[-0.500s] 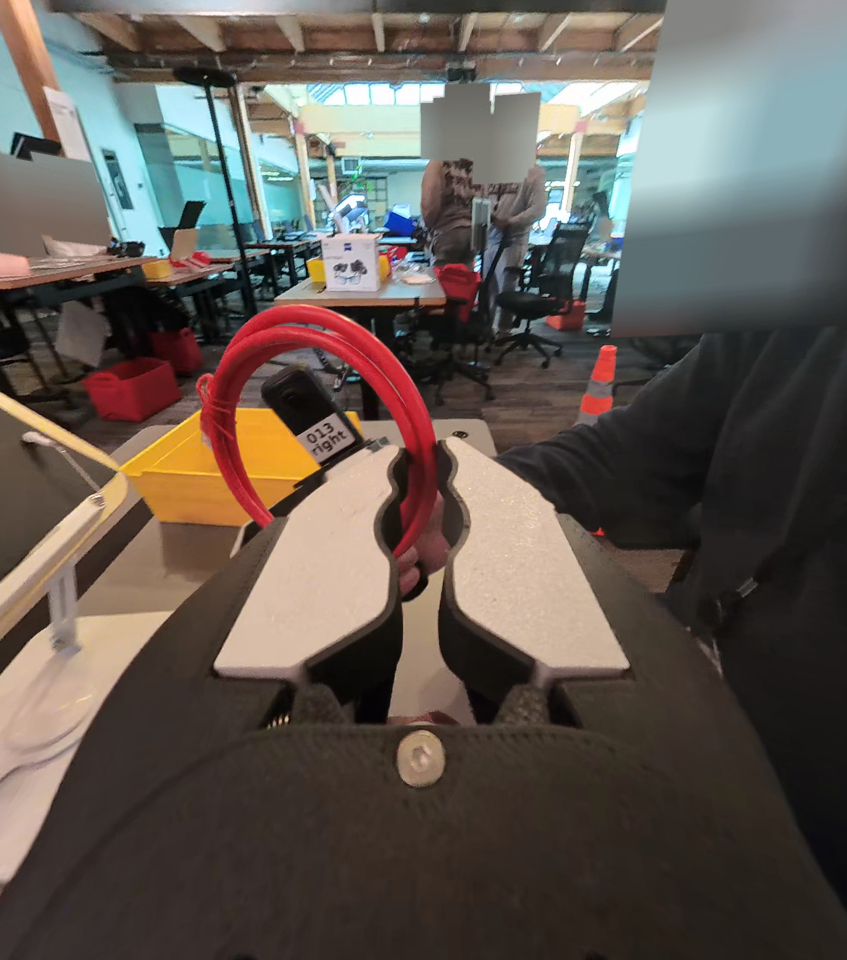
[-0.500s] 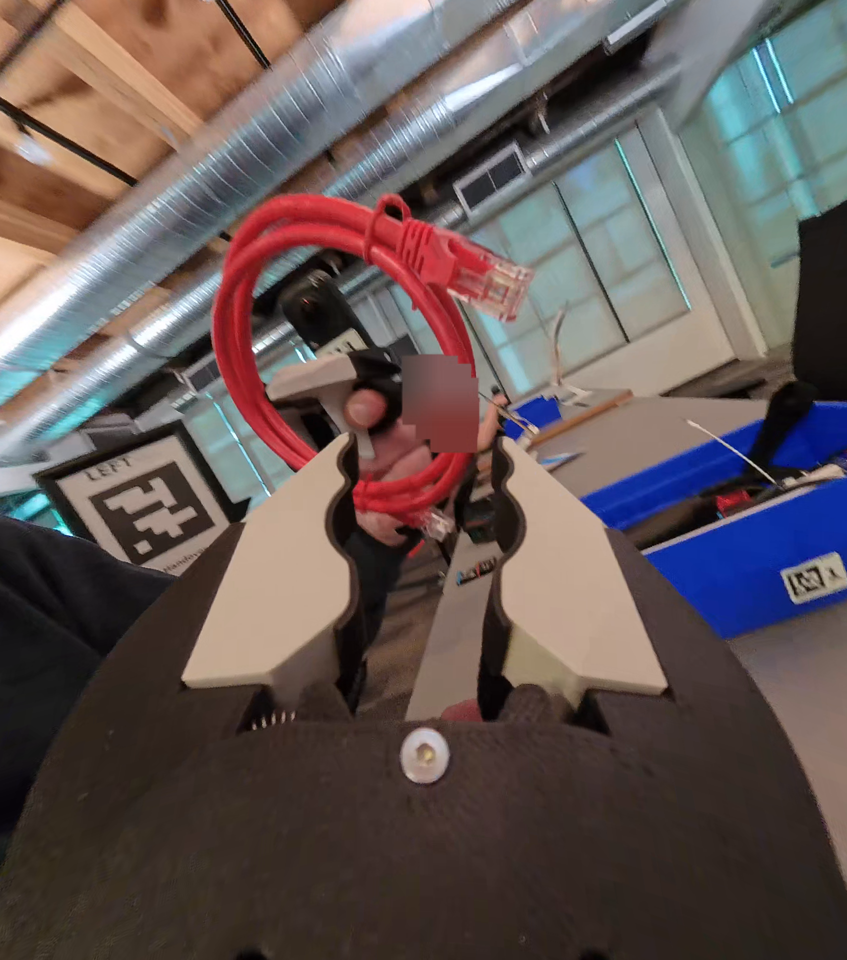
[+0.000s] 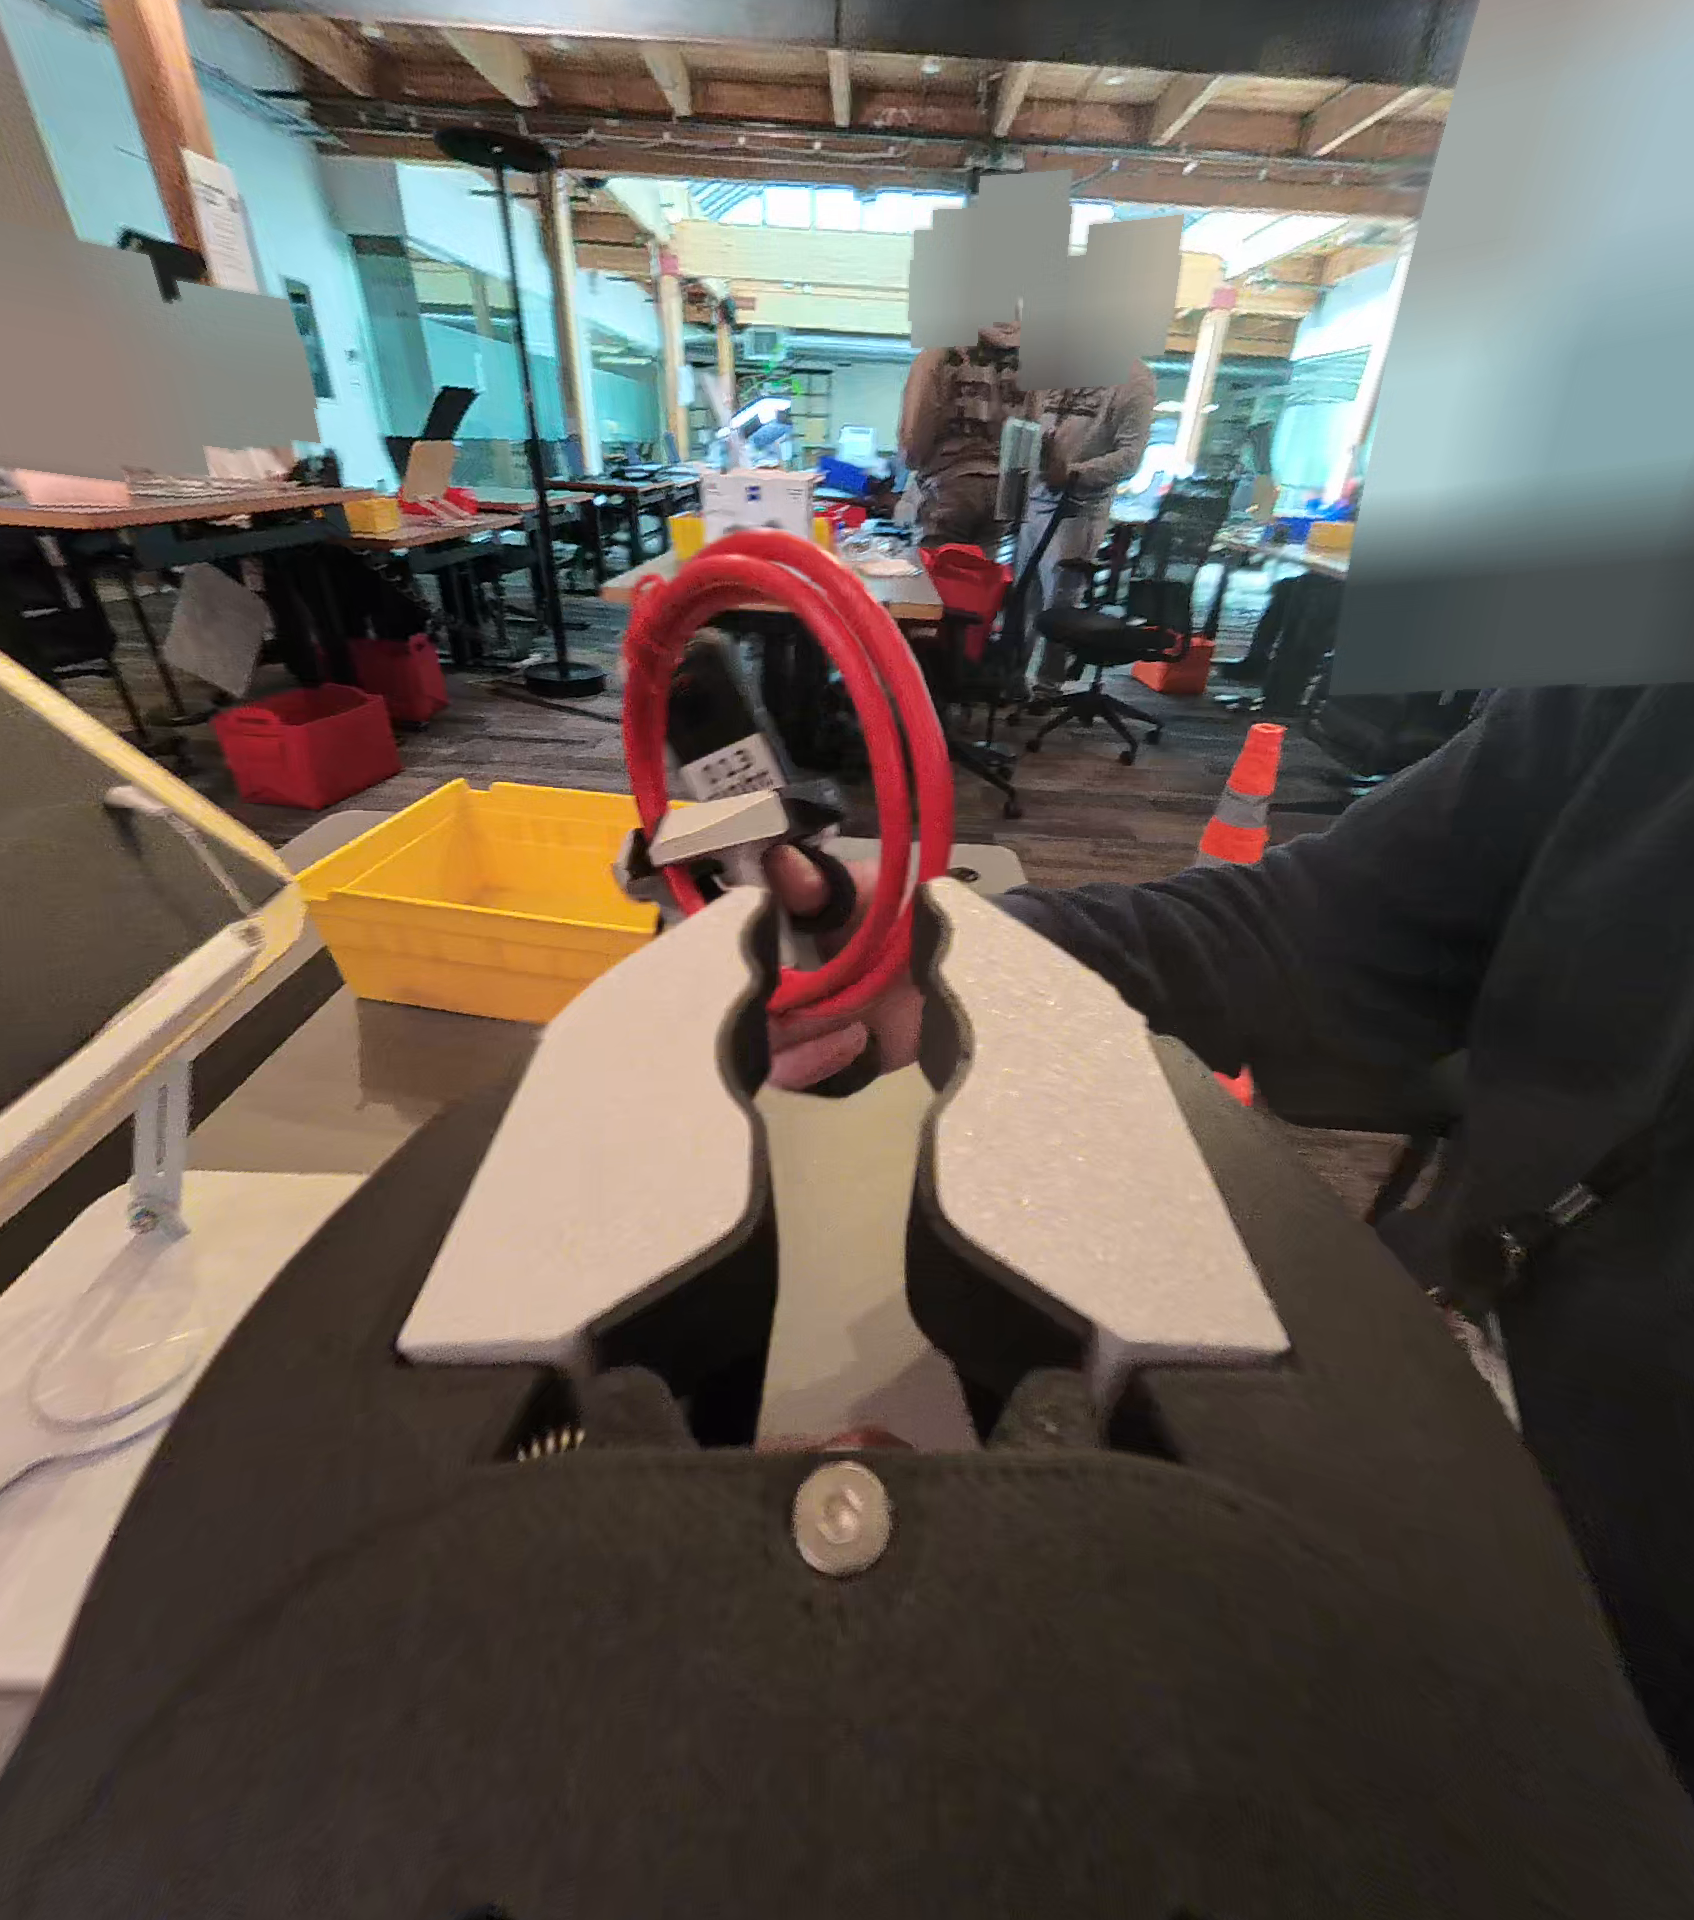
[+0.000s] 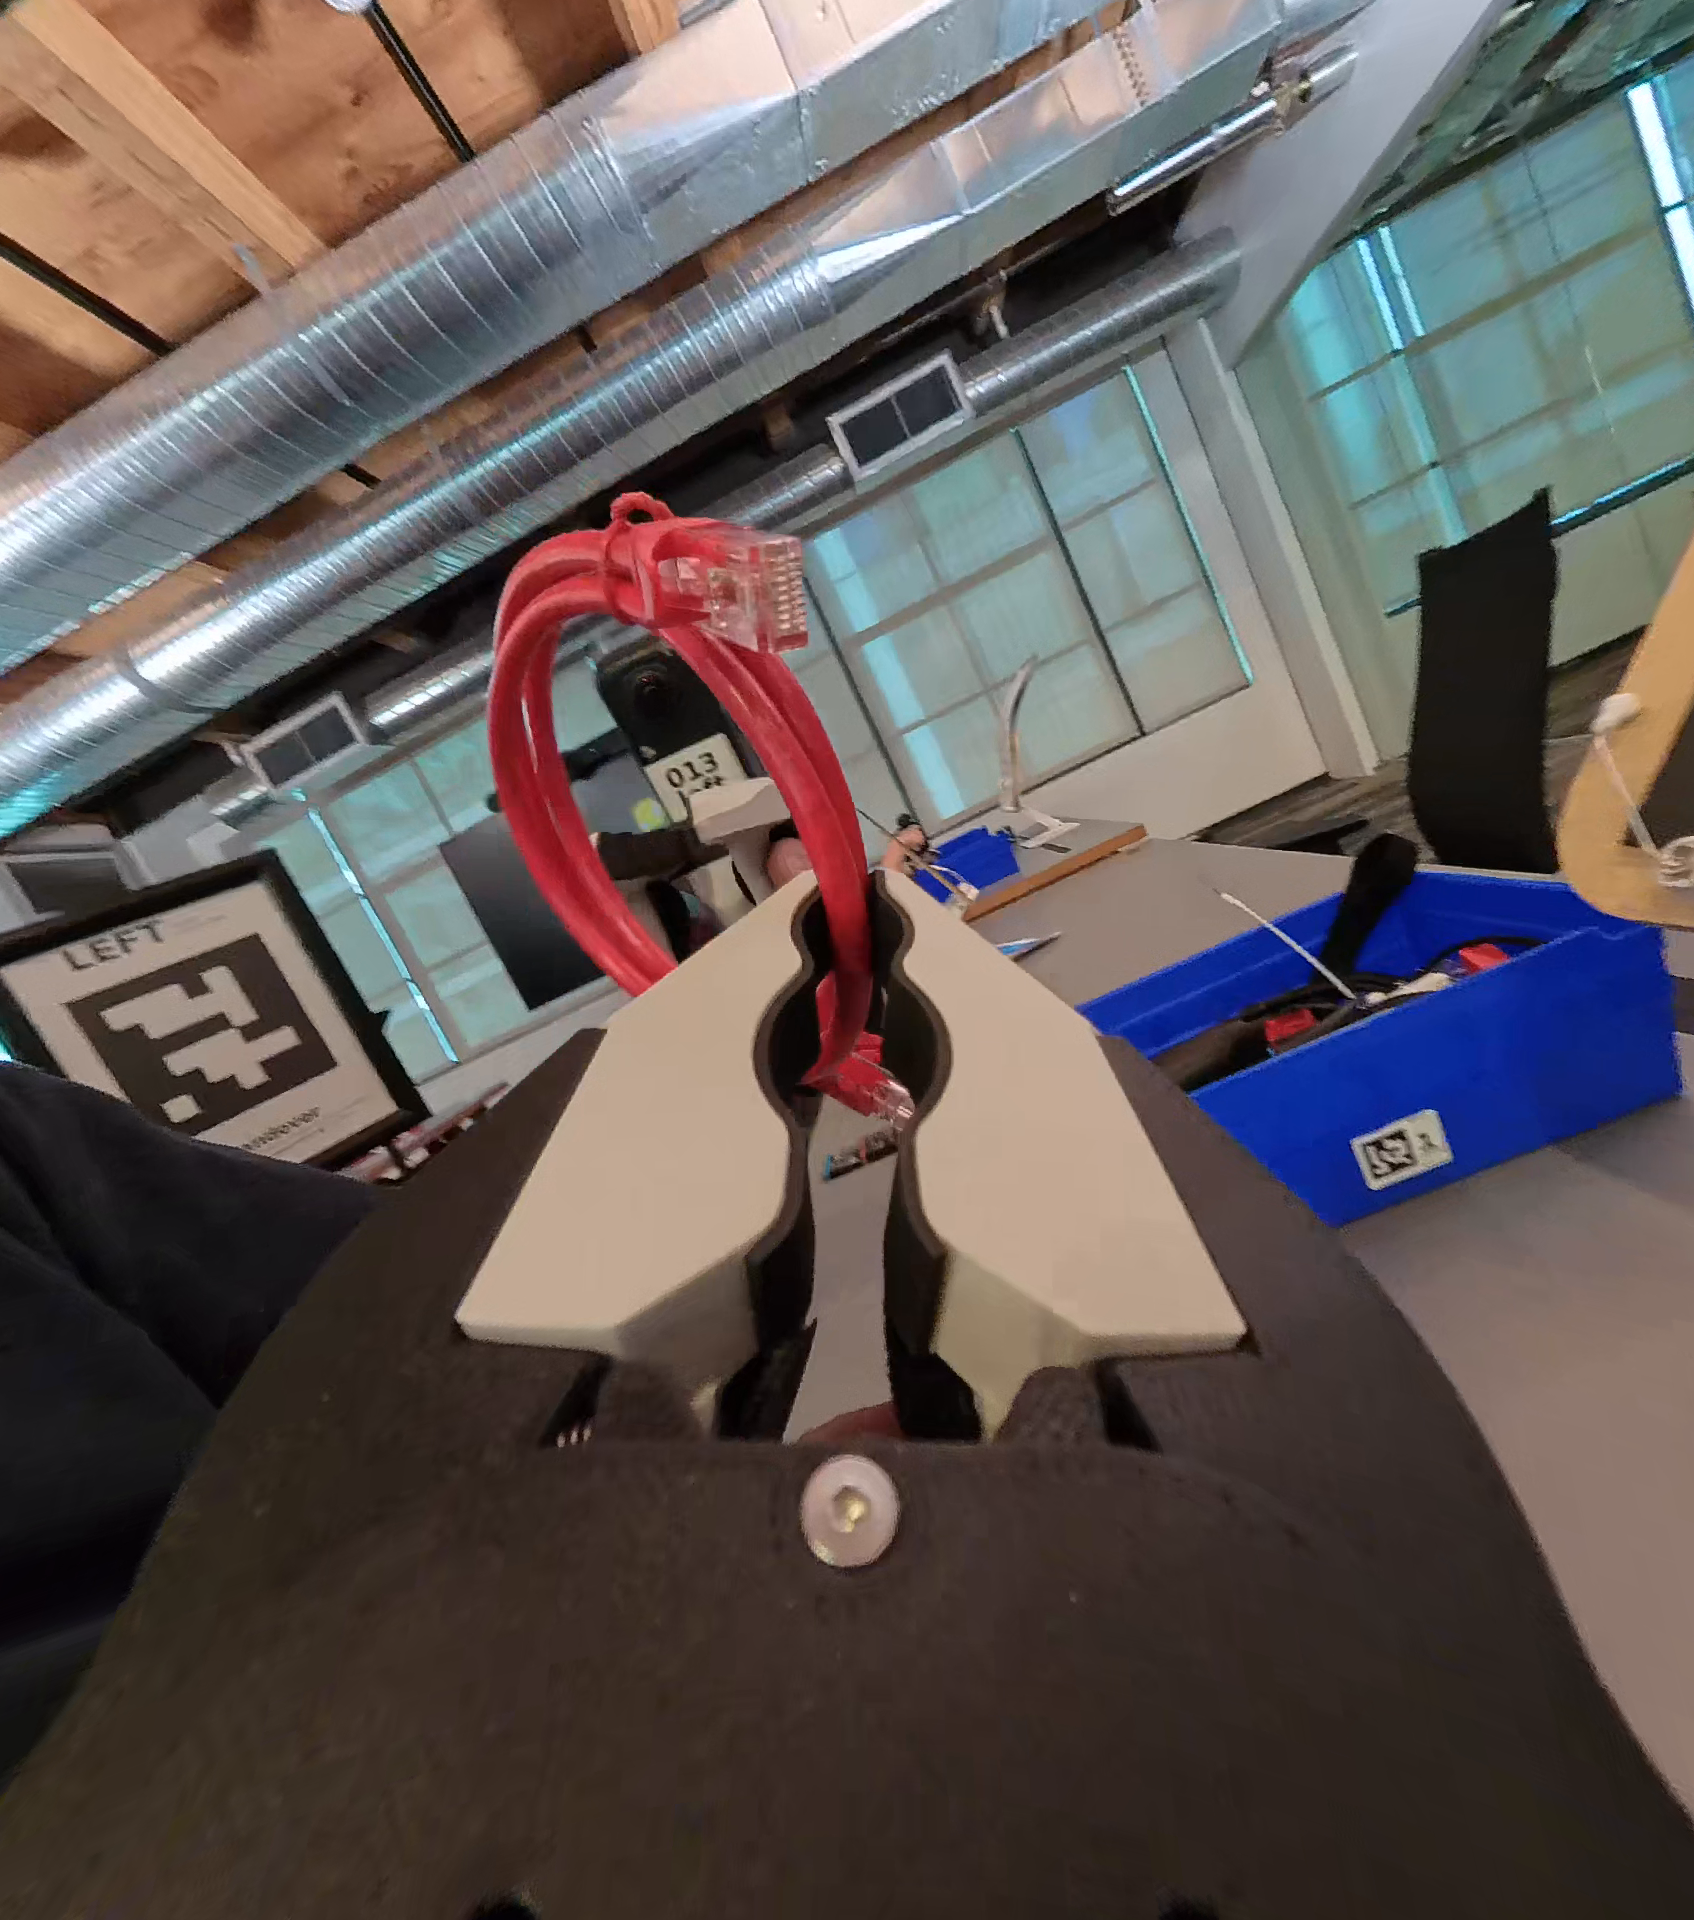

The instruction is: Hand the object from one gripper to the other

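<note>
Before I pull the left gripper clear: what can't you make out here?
- Left wrist view: whether the red cable touches the open left gripper fingers; depth unclear.
- Left wrist view: the right gripper clamp point, behind cable and hand.
- Right wrist view: the left gripper, mostly behind the coil.

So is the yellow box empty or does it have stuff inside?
Looks empty: the yellow box shows only bare yellow floor and walls. Its near corner is hidden behind the left gripper.
</note>
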Tool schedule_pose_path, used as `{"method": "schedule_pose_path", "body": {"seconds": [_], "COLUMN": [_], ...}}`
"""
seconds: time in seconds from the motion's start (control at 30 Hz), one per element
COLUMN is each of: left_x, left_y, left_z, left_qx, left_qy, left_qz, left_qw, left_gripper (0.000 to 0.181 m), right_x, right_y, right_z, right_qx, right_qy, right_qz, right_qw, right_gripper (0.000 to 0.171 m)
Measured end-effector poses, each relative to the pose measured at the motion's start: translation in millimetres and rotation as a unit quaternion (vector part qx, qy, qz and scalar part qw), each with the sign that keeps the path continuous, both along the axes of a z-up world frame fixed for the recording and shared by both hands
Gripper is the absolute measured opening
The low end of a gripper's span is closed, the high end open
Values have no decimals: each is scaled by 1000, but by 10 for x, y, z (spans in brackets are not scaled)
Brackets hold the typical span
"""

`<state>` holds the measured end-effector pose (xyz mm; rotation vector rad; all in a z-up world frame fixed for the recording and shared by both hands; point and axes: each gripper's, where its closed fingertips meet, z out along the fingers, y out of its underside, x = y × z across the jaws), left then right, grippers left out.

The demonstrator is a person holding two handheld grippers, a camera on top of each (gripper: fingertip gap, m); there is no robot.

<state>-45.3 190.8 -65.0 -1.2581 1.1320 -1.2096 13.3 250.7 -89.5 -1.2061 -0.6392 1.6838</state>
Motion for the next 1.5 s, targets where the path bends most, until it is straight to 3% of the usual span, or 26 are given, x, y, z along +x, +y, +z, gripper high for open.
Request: {"method": "schedule_pose_path", "body": {"seconds": [0.17, 0.27, 0.4, 0.63, 0.7, 0.8, 0.9, 1.07, 1.13, 1.2, 1.4, 1.5], "left_x": [-64, -30, 103, 472, 548, 621, 630, 629, 599, 558, 494, 515], "left_y": [78, 83, 173, 306, 328, 326, 331, 313, 328, 344, 439, 501], "left_z": [74, 146, 90, -205, -252, -298, -319, -191, -95, -15, 37, -17], "left_qx": [45, 72, 93, 111, 114, 120, 116, 59, 6, -56, -224, -293], "left_qy": [48, 95, 189, 315, 327, 330, 319, 246, 192, 135, 0, -47], "left_qz": [73, 107, 149, 167, 168, 166, 167, 162, 153, 135, 83, 67], "left_qw": [995, 987, 966, 928, 923, 921, 926, 954, 969, 980, 971, 952], "left_gripper": [41, 53, 58, 57, 47, 16, 14, 13, 13, 13, 13, 13], "right_x": [106, 165, 227, 296, 293, 307, 319, 420, 523, 600, 523, 487], "right_y": [81, 135, 150, 109, 79, 47, 11, -58, -143, -235, -458, -392], "right_z": [-79, -174, -184, -32, -13, -19, -7, 326, 441, 441, -6, -200], "right_qx": [43, 106, 206, 362, 380, 400, 410, 425, 457, 501, 633, 655], "right_qy": [-92, -193, -318, -482, -503, -526, -532, -464, -446, -453, -511, -524], "right_qz": [-67, -126, -184, -237, -237, -239, -241, -291, -317, -338, -340, -352], "right_qw": [993, 967, 907, 762, 739, 711, 701, 721, 701, 655, 472, 415], "right_gripper": [3, 3, 2, 3, 3, 3, 3, 42, 55, 76, 76, 71]}}
